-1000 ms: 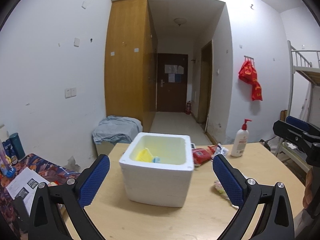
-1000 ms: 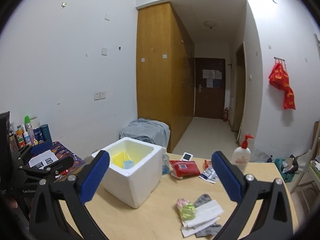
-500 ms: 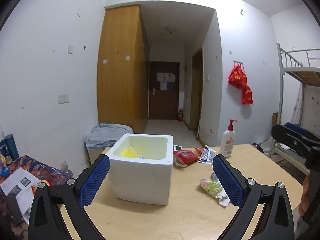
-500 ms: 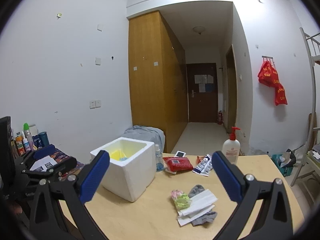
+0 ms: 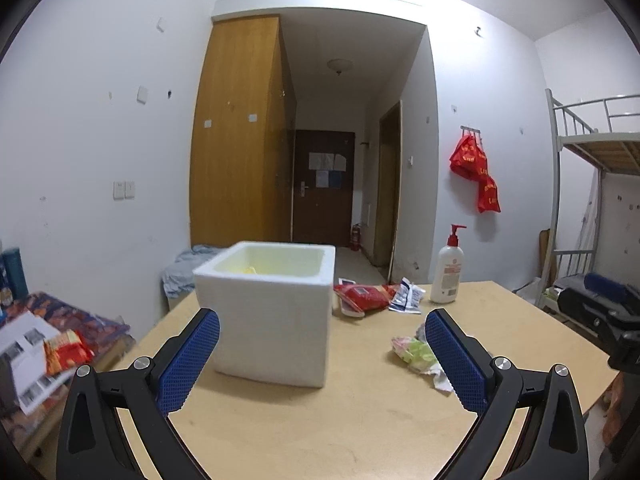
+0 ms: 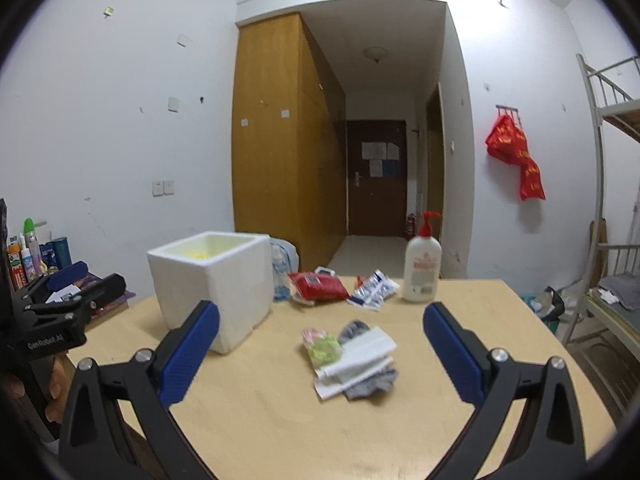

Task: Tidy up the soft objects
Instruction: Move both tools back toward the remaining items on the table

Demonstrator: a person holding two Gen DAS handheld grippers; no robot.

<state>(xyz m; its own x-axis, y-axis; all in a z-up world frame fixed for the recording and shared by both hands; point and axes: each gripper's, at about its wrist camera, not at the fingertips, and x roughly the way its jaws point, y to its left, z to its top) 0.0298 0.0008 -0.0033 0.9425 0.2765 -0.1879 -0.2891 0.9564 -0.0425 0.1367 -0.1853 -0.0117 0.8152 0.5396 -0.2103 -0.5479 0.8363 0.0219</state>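
Observation:
A white foam box (image 5: 272, 312) stands on the wooden table (image 5: 360, 432), with something yellow inside; it also shows in the right wrist view (image 6: 212, 280). A pile of soft items lies to its right: a pink-green bundle (image 6: 322, 346), white cloth (image 6: 360, 356) and a grey sock (image 6: 370, 386); the bundle shows in the left wrist view (image 5: 414, 352). My left gripper (image 5: 320, 360) is open and empty, held in front of the box. My right gripper (image 6: 320, 356) is open and empty, above the table before the pile.
A lotion pump bottle (image 6: 422, 272), a red packet (image 6: 318, 286) and a blue-white wrapper (image 6: 374, 290) lie at the table's far side. A small bottle (image 6: 280, 276) stands behind the box. A cluttered side table (image 5: 48, 344) is on the left, a bunk bed (image 6: 612, 280) on the right.
Both grippers have pulled back and lowered, so the box and the pile look farther off. Both jaws stay open and empty.

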